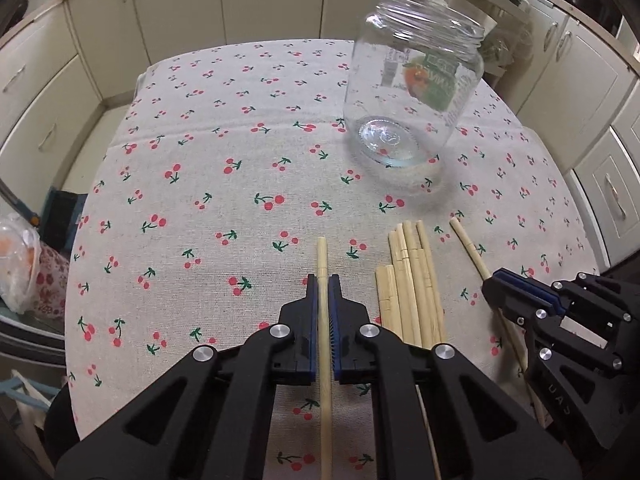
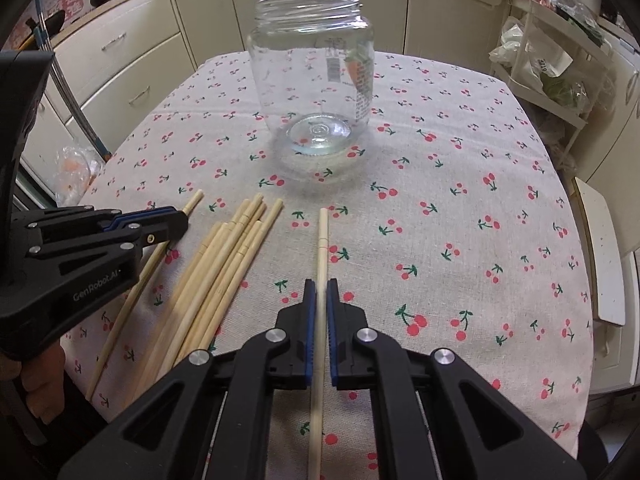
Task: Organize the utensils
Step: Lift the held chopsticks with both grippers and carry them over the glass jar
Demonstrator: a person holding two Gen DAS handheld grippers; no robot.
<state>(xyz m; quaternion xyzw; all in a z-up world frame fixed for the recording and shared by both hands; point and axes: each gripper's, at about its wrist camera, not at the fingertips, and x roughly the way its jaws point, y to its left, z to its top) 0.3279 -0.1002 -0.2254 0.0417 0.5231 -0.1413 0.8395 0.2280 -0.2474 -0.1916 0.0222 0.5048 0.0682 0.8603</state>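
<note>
My left gripper (image 1: pixel 323 280) is shut on a wooden chopstick (image 1: pixel 322 252) that runs between its blue pads, low over the table. My right gripper (image 2: pixel 320 284) is shut on another chopstick (image 2: pixel 322 232) the same way. Between them lies a bundle of several chopsticks (image 1: pixel 408 276), also in the right wrist view (image 2: pixel 224 260). An empty clear glass jar (image 1: pixel 412 88) stands upright on the cloth ahead, also in the right wrist view (image 2: pixel 316 76). The right gripper shows in the left view (image 1: pixel 490 282), the left gripper in the right view (image 2: pixel 182 220).
The table wears a cherry-print cloth (image 1: pixel 208 152). Cream cabinets (image 1: pixel 180 0) ring the table. A plastic bag (image 1: pixel 20 264) sits off the left edge. A wire rack with bags (image 2: pixel 556 68) stands at the right.
</note>
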